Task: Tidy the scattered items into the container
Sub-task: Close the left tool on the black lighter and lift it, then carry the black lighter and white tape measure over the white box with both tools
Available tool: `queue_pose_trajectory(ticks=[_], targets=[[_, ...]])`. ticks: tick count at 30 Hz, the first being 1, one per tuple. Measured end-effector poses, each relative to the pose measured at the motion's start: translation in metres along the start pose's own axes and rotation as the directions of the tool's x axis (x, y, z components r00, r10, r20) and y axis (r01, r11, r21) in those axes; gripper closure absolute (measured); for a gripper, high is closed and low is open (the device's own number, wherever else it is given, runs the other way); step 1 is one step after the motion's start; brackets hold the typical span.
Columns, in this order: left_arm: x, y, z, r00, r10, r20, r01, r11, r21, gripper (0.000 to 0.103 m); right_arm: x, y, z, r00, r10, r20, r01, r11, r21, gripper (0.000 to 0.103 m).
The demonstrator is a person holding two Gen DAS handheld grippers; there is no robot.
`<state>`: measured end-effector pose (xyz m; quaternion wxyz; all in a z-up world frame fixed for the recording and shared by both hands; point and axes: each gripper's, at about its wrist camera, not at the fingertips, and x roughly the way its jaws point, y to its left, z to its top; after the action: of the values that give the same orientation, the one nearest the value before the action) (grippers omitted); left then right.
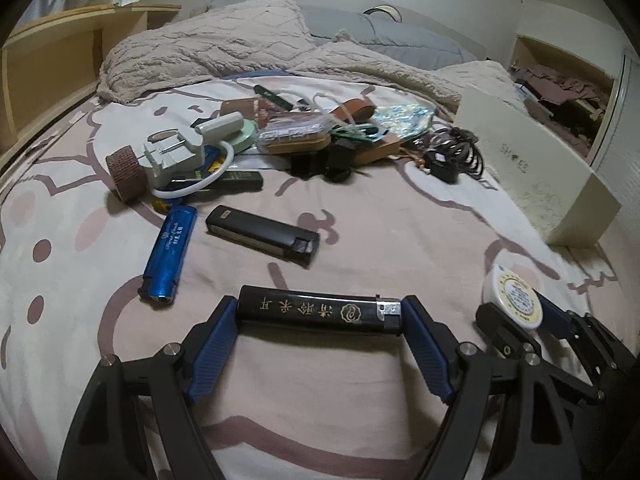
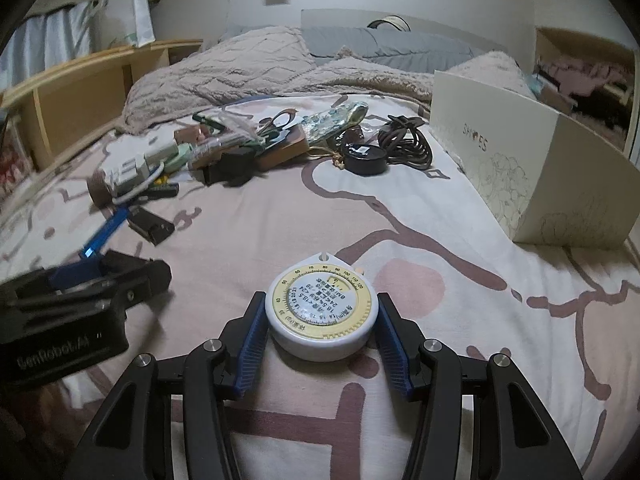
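My left gripper (image 1: 320, 309) is shut on a black lighter (image 1: 312, 311) with gold characters, its blue pads pressing on the lighter's two ends just above the bedsheet. In the right wrist view my right gripper (image 2: 321, 302) is shut on a round white and yellow tape measure (image 2: 320, 312). The same tape measure (image 1: 512, 294) shows at the lower right of the left wrist view. The cream shoe box (image 2: 540, 168) stands open at the right, and appears as the shoe box (image 1: 532, 168) in the left wrist view. The left gripper (image 2: 100, 276) sits left of the right one.
A blue lighter (image 1: 170, 252) and another black lighter (image 1: 262, 234) lie ahead on the sheet. Behind them is a pile of small items (image 1: 300, 136), with a coiled black cable (image 1: 456, 152) near the box. A rumpled blanket (image 1: 224, 52) covers the far bed; a wooden shelf (image 1: 48, 68) lines the left.
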<state>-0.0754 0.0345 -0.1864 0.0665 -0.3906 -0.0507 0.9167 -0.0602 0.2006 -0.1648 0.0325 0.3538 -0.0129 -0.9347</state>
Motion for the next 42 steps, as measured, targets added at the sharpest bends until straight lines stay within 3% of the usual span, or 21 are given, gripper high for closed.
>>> queue_pose_trajectory(ticks=[11,21,36,42], targets=[[-0.023,-0.021,0.005,0.999,-0.044,0.021,0.042,0.997,0.061,0.022,-0.035,-0.034,0.025,0.998,-0.023,0.062,0.021,0.999,0.041,0.049],[-0.055,-0.056,0.032,0.993,-0.079,0.088,0.07,0.993,0.099,0.022,-0.066,-0.079,0.041,0.992,-0.079,0.095,0.076,0.996,0.038,0.049],[-0.101,-0.149,0.07,0.976,-0.171,0.133,0.139,0.965,0.221,0.022,-0.127,-0.137,0.068,0.975,-0.097,0.202,0.097,0.995,0.011,0.049],[-0.105,-0.196,0.091,0.963,-0.232,0.139,0.195,0.951,0.24,0.022,-0.153,-0.172,0.082,0.976,-0.055,0.212,0.05,0.998,0.025,0.049]])
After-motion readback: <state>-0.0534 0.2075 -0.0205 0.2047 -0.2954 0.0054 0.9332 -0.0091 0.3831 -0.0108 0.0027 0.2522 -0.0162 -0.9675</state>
